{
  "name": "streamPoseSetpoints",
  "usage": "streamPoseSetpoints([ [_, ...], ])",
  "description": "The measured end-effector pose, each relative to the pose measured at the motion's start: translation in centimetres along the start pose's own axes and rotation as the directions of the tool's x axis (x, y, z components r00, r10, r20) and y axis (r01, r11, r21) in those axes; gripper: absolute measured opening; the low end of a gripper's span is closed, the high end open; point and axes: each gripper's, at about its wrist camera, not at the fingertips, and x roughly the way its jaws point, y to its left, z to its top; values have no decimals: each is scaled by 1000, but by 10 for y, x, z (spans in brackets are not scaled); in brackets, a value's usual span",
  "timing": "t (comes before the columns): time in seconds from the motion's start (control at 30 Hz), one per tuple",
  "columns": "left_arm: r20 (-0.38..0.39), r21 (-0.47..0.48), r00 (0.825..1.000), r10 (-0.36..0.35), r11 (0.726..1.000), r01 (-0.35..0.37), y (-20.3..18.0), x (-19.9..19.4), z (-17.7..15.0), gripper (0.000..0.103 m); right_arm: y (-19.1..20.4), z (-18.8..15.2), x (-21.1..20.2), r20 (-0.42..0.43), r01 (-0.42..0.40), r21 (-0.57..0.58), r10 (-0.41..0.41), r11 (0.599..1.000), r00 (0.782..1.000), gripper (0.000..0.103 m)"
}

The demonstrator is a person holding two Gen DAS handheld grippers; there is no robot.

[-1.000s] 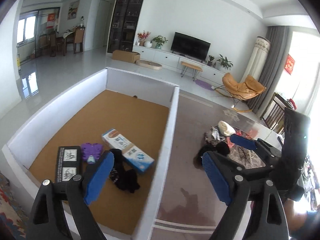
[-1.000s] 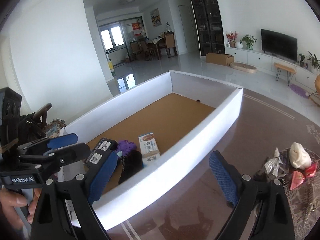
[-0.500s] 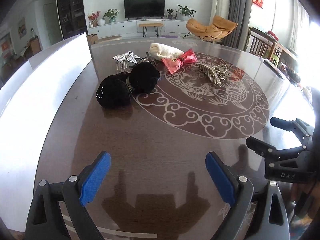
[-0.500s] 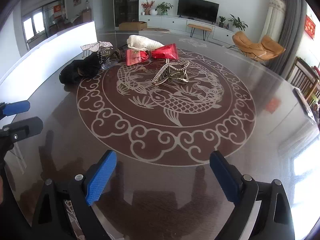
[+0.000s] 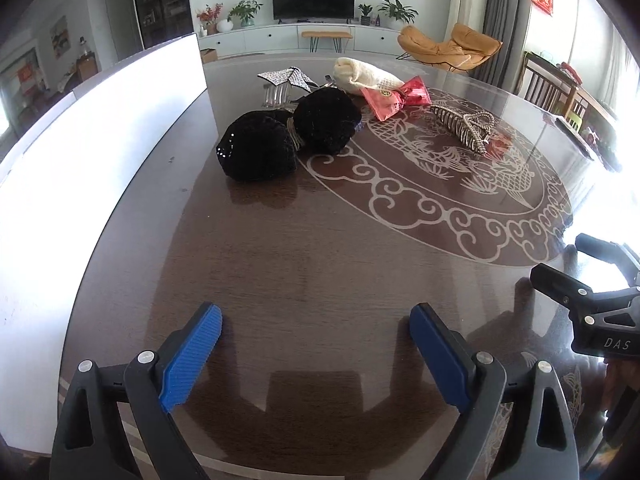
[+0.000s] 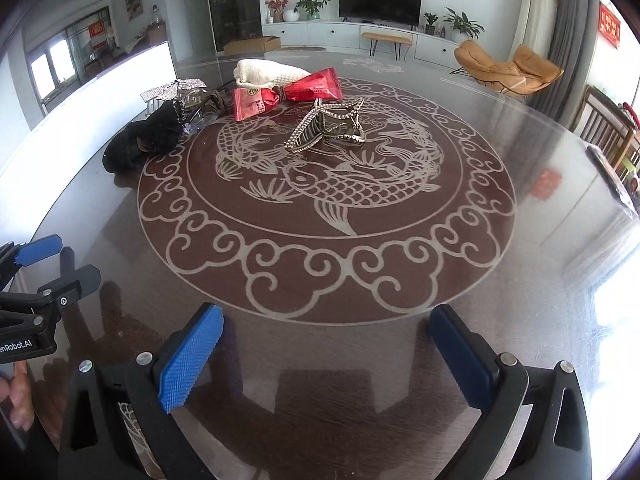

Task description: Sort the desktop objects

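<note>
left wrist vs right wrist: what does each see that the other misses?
Left wrist only: the black bow's two puffs in full, and the open right gripper at the right edge.

Right wrist only: the whole fish medallion, and the open left gripper at the left edge.

Both: silver claw clip, red packet, cream cloth roll, sequin bow, white box wall.

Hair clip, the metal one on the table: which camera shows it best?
The right wrist view. There the hair clip lies near the middle of the frame on the fish pattern, unobstructed, its teeth and studded arms clear. The left wrist view shows the same clip smaller, off to the right and more foreshortened.
</note>
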Motion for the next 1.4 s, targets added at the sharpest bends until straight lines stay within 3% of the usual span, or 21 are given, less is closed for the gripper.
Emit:
streamPoseSetpoints([
  [0.2,-15,-14,1000,11,1000,-11,3,2,-1,103,0,0,0,0,0,0,0,1000,1000,103],
  [1.4,-12,-14,1000,8,1000,-8,3,2,-2,103,0,0,1,0,0,1,0,1000,1000,103],
])
